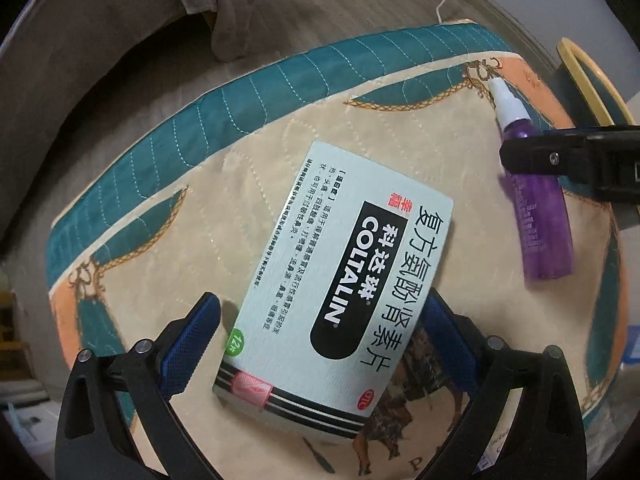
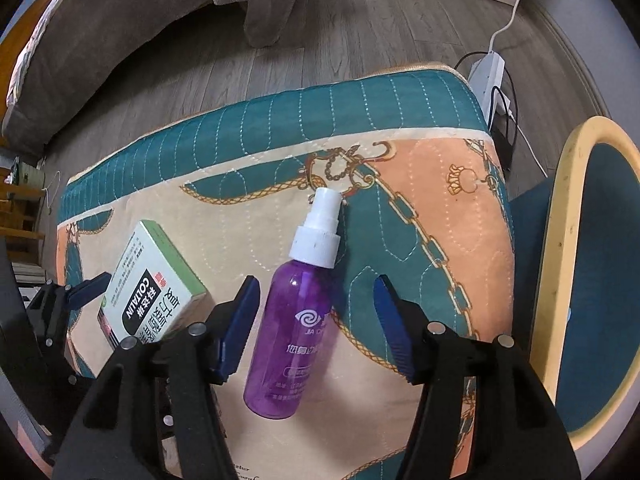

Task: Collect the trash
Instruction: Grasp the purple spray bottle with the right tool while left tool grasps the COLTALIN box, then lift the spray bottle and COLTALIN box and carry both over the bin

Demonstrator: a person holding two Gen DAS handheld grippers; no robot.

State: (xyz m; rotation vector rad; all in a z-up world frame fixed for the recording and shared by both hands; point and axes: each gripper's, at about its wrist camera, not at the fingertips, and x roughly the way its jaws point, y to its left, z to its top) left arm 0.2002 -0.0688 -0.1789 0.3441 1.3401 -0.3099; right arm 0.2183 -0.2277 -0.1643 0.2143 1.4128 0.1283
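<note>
A pale green Coltalin medicine box (image 1: pixel 340 280) lies flat on a quilted cover (image 1: pixel 192 208). My left gripper (image 1: pixel 320 324) points down over it, open, its blue pads on either side of the box's near end with a small gap at the left pad. A purple spray bottle (image 2: pixel 292 328) with a white cap lies to the right of the box (image 2: pixel 152 280). My right gripper (image 2: pixel 316 316) straddles the bottle, open; the left pad is close to it and the right pad stands well apart. One black finger of the right gripper (image 1: pixel 532 156) crosses above the bottle (image 1: pixel 540 220).
The cover's teal border (image 2: pixel 280 128) marks the far edge, with wooden floor beyond. A chair with a yellow rim (image 2: pixel 560 240) stands to the right. A power strip with cables (image 2: pixel 490 76) lies on the floor behind. Grey bedding (image 2: pixel 100 40) hangs at the far left.
</note>
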